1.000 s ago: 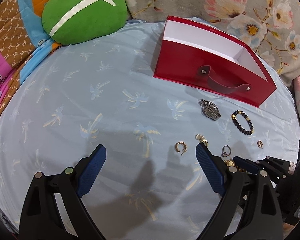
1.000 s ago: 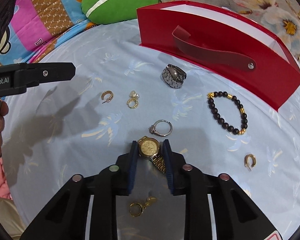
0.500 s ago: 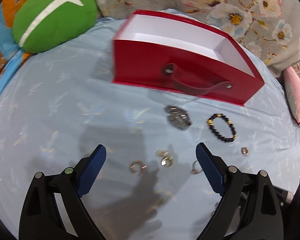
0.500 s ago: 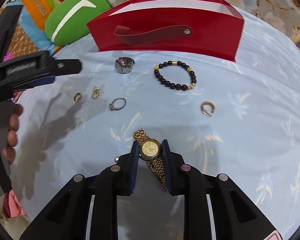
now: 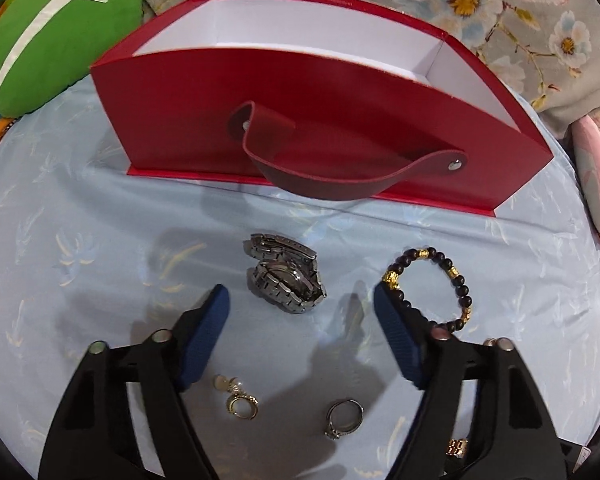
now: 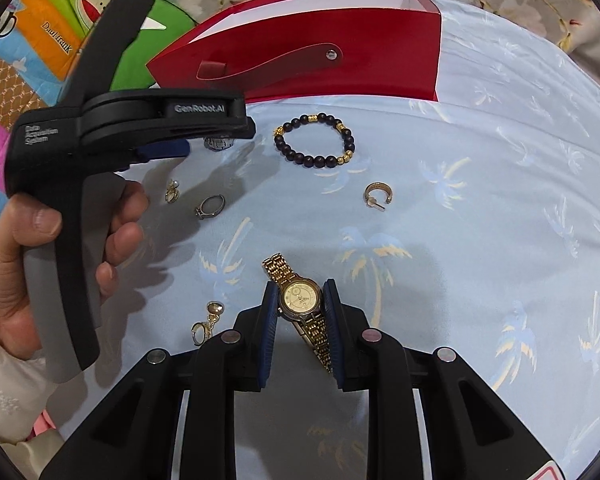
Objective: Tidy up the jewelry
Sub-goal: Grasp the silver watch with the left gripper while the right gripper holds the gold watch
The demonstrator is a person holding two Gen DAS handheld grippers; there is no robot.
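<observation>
Right gripper (image 6: pixel 299 307) jaws clamped the gold watch (image 6: pixel 300 300), well in front of the red box (image 6: pixel 300 40) | left gripper (image 5: pixel 300 312) jaws gaped wide over the steel watch (image 5: pixel 285 273) just before the box.

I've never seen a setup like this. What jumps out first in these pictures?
The big red box with its looping strap stands at the back of the pale blue sheet. Nearer, the right gripper clamps a gold watch, while the open left gripper hovers by a silver watch and a black bead bracelet.
</observation>
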